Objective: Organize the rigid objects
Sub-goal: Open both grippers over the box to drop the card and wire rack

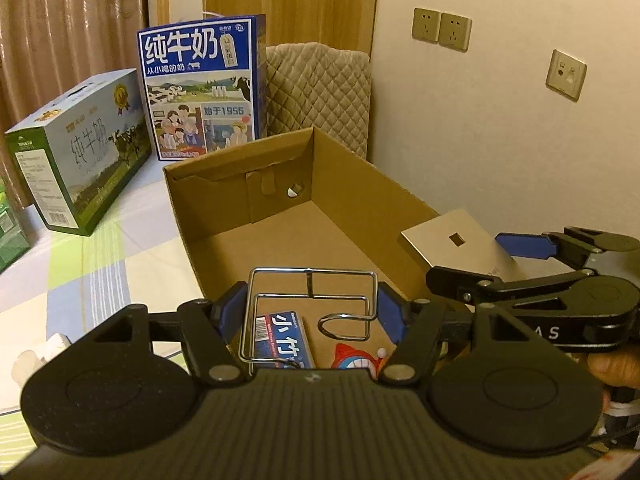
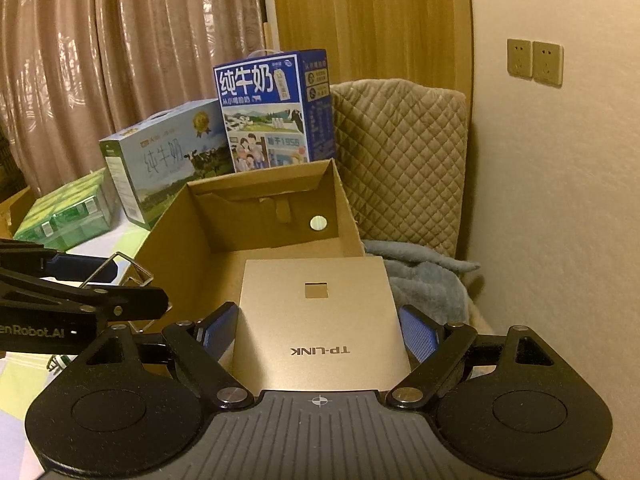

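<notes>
My left gripper is shut on a bent wire rack, its blue pads pressing the rack's two sides. It hangs over the near end of an open cardboard box. Under it, inside the box, lie a small blue packet and a red-and-blue cartoon item. My right gripper is shut on a flat gold TP-LINK box, held over the right part of the cardboard box. In the left wrist view the right gripper and gold box are at the right. In the right wrist view the left gripper and wire rack are at the left.
Behind the cardboard box stand a blue milk carton and a green-white milk carton, with a green shrink-wrapped pack further left. A quilted cushion and a grey-blue blanket lie against the wall on the right. A hand holds the right gripper.
</notes>
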Demonstrator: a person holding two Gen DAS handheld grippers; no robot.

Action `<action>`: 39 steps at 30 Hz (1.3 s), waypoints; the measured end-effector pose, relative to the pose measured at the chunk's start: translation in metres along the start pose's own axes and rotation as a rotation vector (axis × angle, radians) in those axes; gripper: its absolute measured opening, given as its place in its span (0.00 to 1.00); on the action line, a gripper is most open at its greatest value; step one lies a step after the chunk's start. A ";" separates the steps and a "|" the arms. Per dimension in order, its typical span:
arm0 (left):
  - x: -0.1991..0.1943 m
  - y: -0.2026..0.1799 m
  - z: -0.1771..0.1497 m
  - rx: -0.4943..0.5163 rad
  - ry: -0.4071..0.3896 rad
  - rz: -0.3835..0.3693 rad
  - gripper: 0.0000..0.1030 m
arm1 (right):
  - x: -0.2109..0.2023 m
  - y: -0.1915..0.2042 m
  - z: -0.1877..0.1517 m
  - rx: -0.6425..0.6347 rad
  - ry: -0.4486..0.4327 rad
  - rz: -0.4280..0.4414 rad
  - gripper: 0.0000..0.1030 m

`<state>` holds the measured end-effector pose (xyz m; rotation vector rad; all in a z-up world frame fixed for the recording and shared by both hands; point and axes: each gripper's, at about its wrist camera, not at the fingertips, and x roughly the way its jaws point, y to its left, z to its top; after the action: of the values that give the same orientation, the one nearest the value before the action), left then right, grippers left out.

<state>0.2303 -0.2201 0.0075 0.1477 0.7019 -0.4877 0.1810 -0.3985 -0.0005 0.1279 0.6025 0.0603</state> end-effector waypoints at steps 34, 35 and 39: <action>-0.054 0.042 -0.022 -0.094 -0.047 0.093 0.62 | 0.006 0.015 0.001 0.000 0.025 0.026 0.81; -0.054 0.043 -0.023 -0.096 -0.045 0.094 0.62 | 0.007 0.015 0.001 -0.001 0.026 0.025 0.81; -0.055 0.047 -0.026 -0.108 -0.044 0.094 0.62 | 0.009 0.017 0.002 -0.001 0.029 0.024 0.81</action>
<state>0.2009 -0.1505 0.0220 0.0679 0.6730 -0.3612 0.1886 -0.3809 -0.0018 0.1332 0.6302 0.0864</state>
